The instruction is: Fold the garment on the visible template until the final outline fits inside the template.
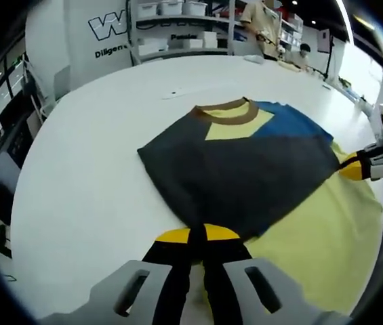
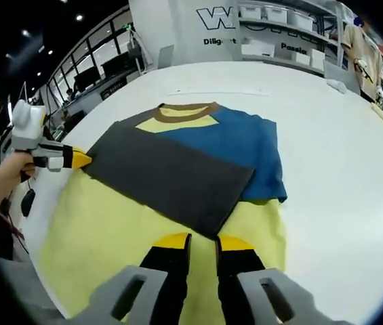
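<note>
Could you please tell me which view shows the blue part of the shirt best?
The right gripper view: the blue part lies open there from the collar down its side to the yellow panel. In the left gripper view, the blue part is a strip past the folded grey flap.
</note>
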